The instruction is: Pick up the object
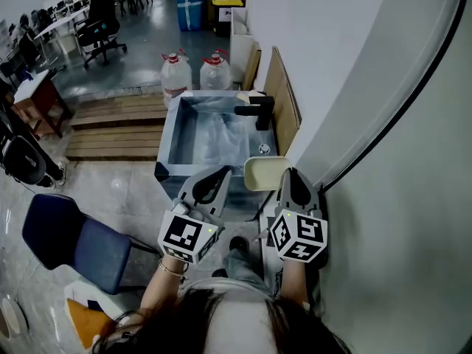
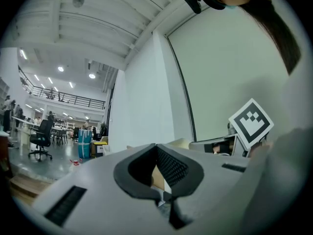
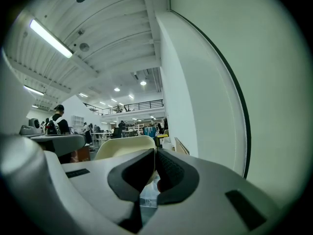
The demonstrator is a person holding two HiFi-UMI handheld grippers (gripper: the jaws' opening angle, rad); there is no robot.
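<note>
A cream, rounded-square dish (image 1: 264, 172) rests on the near right corner of a metal sink (image 1: 171, 135). My left gripper (image 1: 223, 170) hovers just left of the dish, its jaws shut with nothing between them. My right gripper (image 1: 293, 173) is raised at the dish's right edge, also shut and empty. In the left gripper view the jaws (image 2: 156, 145) meet at their tips, and the dish's cream rim (image 2: 180, 143) shows beyond them. In the right gripper view the shut jaws (image 3: 155, 151) point past the dish (image 3: 122, 146).
A black faucet (image 1: 257, 111) stands at the sink's far right. Two water jugs (image 1: 175, 74) sit behind the sink, with wooden boards (image 1: 280, 98) leaning on the white wall (image 1: 383, 124). A blue chair (image 1: 70, 238) stands at the lower left, wooden steps (image 1: 114, 124) beyond it.
</note>
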